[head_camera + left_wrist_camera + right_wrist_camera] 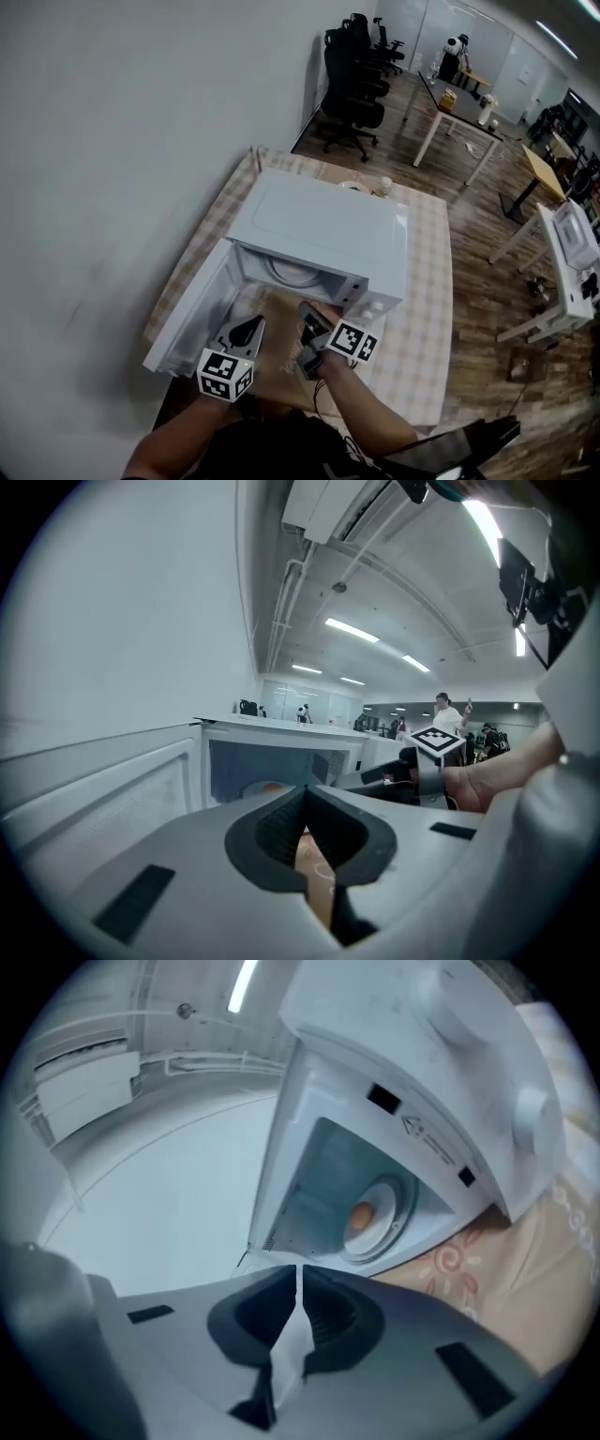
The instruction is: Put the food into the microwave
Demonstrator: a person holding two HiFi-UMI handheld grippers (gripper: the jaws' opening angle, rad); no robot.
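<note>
While my right gripper (298, 1268) is pinched together empty, food (361, 1214) ahead of it inside open microwave (422, 1101), left gripper (305, 791) likewise closed, empty

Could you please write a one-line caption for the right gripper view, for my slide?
Closed, empty right gripper faces the open microwave, with the round orange food resting on its turntable.

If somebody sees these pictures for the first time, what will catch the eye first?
The white microwave stands on the checked tablecloth, its door swung open to the left. Inside, a round orange-brown food item lies on the turntable. The left gripper and right gripper hover shut before the opening.
</note>
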